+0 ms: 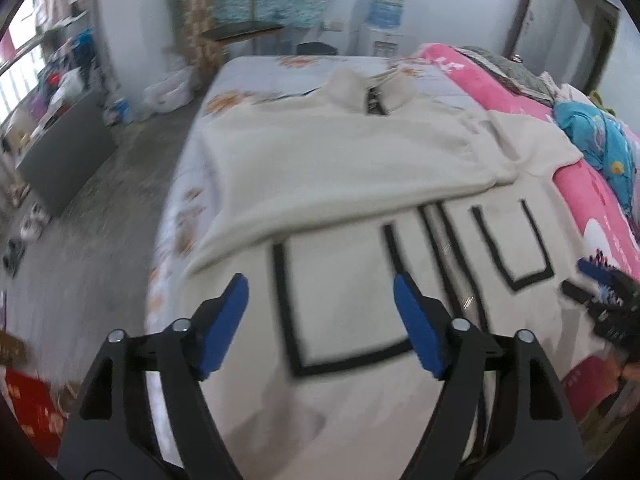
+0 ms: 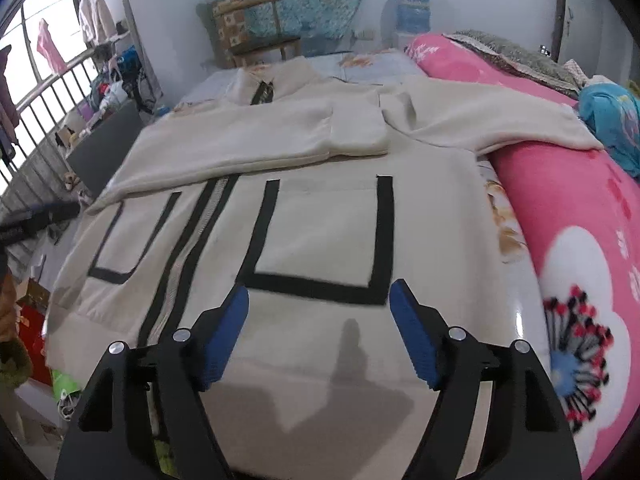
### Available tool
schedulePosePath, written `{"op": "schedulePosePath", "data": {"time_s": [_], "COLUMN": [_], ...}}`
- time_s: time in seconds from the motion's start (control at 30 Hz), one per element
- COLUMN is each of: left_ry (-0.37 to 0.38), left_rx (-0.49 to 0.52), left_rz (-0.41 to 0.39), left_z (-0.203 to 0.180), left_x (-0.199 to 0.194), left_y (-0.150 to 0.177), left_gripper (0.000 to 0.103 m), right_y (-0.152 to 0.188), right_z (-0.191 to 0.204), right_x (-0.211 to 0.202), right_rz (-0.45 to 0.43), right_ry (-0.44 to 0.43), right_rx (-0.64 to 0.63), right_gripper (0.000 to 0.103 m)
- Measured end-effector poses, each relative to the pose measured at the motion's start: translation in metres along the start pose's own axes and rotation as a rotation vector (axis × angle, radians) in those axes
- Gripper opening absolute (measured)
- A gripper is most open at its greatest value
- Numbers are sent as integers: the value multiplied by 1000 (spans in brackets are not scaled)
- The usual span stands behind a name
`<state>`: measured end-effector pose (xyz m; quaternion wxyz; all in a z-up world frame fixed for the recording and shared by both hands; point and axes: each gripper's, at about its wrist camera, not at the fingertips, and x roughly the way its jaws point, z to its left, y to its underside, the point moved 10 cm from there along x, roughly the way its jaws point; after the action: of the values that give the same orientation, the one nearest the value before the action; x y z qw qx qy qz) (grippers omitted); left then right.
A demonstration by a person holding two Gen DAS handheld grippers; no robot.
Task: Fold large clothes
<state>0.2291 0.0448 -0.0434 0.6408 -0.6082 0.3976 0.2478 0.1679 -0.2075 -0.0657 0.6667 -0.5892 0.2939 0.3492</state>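
From the left wrist, the left tongs hang released over the lower front of a cream jacket, blue pads wide apart with nothing between them. The jacket lies spread on the bed, collar at the far end, zipper running down the middle. One sleeve is folded across the jacket's chest, just above the black-outlined pockets. On the far side of the jacket from the floor lies a pink blanket, with a blue cloth on it. The right tongs show blurred at the jacket's edge beside the blanket; from this view I cannot tell how they stand.

From the right wrist, the right tongs hover released above the jacket near its hem, pads apart and empty, just below a black-edged pocket. The folded sleeve crosses the jacket's chest; the other sleeve stretches out from the jacket onto the pink blanket. Beyond the jacket's collar stand a wooden chair and a water bottle against the wall.
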Motion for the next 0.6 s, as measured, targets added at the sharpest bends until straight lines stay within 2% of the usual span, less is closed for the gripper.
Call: {"op": "schedulePosePath", "data": {"time_s": [0.2,0.33,0.6], "left_ry": [-13,-26,-47], "left_rx": [90,134,117], "left_rz": [2,2,52], "left_z": [-38,-56,-58], "left_x": [37,65,126], "left_y": [-47,-71,-89], "left_gripper": [81,84,84], "right_y": [-10,-2,6], "right_z": [-7,-13,-9], "right_x": [31,50,59], "right_rz": [28,72,74], "right_ry": [60,70,65], "right_rx": [-16,-12,-48], "right_gripper": [84,84,97]}}
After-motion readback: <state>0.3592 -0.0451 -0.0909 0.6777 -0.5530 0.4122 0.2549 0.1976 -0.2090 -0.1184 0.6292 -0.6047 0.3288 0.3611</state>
